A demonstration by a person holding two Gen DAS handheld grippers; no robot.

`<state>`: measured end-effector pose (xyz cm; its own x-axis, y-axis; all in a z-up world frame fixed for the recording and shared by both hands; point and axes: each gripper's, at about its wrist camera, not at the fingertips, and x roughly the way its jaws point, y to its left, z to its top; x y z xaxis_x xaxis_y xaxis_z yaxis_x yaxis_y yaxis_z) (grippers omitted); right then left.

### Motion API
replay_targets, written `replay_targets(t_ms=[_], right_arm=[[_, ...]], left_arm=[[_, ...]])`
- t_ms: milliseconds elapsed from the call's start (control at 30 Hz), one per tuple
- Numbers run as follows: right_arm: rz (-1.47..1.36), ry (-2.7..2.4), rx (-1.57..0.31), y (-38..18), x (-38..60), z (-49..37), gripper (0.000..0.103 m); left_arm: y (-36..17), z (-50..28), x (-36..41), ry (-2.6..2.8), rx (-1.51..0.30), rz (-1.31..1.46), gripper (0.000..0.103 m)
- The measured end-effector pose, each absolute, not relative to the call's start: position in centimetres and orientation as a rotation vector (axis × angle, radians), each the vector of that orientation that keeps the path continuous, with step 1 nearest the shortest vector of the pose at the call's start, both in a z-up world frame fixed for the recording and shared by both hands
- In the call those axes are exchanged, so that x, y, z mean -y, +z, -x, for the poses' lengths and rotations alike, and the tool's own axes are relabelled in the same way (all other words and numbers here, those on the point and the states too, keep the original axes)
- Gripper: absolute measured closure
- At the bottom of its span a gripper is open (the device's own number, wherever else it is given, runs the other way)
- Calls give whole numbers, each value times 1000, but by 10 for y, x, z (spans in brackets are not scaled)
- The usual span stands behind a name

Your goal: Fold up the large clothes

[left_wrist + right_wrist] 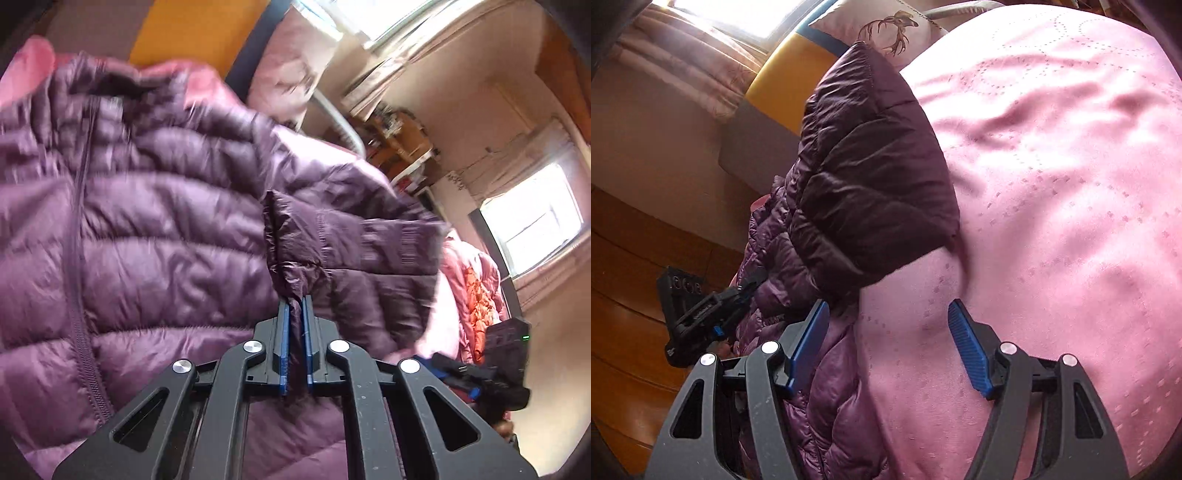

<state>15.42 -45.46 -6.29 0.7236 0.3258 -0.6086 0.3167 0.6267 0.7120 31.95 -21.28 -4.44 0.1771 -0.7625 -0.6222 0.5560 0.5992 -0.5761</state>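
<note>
The left gripper (294, 301) had its fingers pinched narrow on the cuff of the purple quilted down jacket (147, 221), the sleeve running away ahead of them across the glossy, puffy body. The right gripper (888, 314) stood wide and empty, the jacket's hem beside its left finger, on the pink bedspread (1052, 184)

Quilted puffer jacket (166, 229): purple cloth with a slight sheen, creased. Bedspread (1052, 184), right of frame: pink cloth, softly lustrous, with a woven dotted pattern. Left gripper (294, 301): matt black plastic, bright metal pins, ribbed blue pads. Floor (624, 314), lower left: glossy wood.
</note>
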Motion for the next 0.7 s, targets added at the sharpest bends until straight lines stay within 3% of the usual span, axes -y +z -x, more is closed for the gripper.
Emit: replay_targets(t_ms=[233, 400, 700], right_arm=[[-921, -1, -783, -62, 449, -152, 36], [-890, 31, -768, -50, 438, -160, 36], [-778, 84, -765, -27, 404, -196, 36]], left_arm=[[49, -310, 151, -932, -797, 294, 99], [84, -321, 85, -798, -700, 337, 99], [43, -338, -31, -452, -768, 416, 100]])
